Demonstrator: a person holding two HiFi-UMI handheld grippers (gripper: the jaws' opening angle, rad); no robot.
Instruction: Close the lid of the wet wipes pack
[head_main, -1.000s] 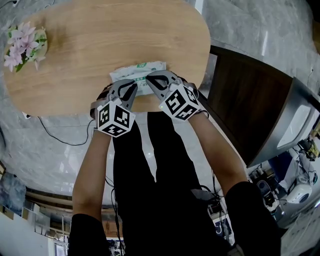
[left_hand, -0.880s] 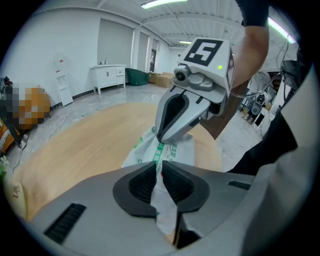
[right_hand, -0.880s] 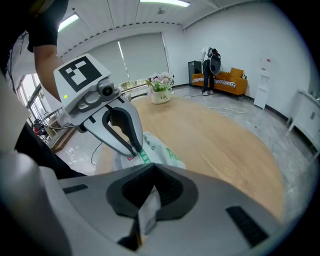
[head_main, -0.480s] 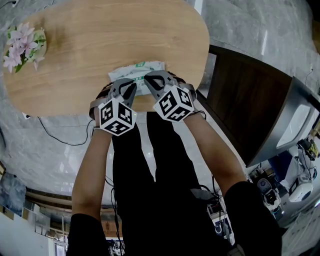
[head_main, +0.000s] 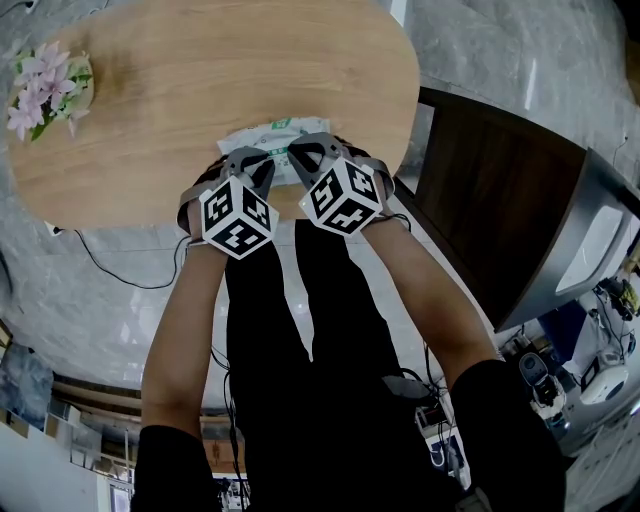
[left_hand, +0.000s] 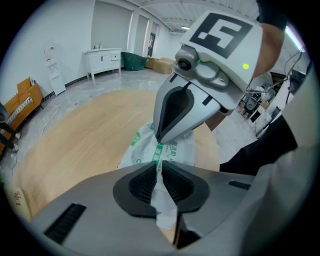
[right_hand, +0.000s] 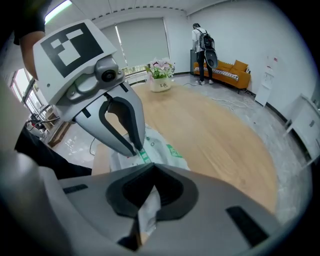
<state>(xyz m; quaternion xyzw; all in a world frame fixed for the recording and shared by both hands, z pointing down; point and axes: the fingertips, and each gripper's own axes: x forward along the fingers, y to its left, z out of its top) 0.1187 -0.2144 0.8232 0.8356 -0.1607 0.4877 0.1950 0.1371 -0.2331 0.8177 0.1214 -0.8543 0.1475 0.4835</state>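
The wet wipes pack (head_main: 268, 135), white with green print, lies at the near edge of the oval wooden table (head_main: 200, 70). Its lid is not visible in any view. My left gripper (head_main: 252, 162) is shut on the pack's near wrapper edge, and the left gripper view shows the white film (left_hand: 165, 200) pinched between the ribbed pads of that left gripper (left_hand: 161, 175). Close to its right, my right gripper (head_main: 306, 152) is also shut on the wrapper edge. In the right gripper view the film runs into the closed jaws of the right gripper (right_hand: 149, 189), with the pack (right_hand: 162, 150) beyond.
A pot of pink flowers (head_main: 45, 88) stands at the table's far left. A dark cabinet (head_main: 500, 200) stands right of the table, and a cable (head_main: 120, 275) trails on the marble floor. A person (right_hand: 202, 47) stands by an orange sofa (right_hand: 232, 72) far off.
Both grippers have drawn closer together and edged slightly farther over the table, and the pack has shifted a little with them. Both stay shut on its edge.
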